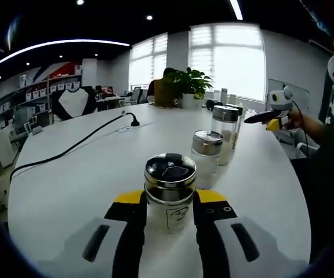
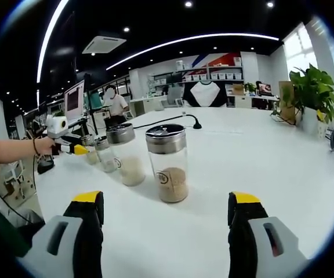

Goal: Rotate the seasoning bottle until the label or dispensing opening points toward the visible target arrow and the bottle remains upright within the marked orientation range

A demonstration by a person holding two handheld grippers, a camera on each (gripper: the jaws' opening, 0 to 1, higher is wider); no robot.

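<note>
Left gripper view: seasoning bottle lower centre of frame, upright on white table, between jaws of left gripper. Jaws look pressed to glass sides; grip reads as closed on it.

Handling guess: glass body, metal shaker lid, part-filled, so light, rigid, slippery, breakable. Best hold mid-body, below lid.

Right gripper view: right gripper wide open, empty, low in frame, aimed at jar row. Person's hand at left edge.
</note>
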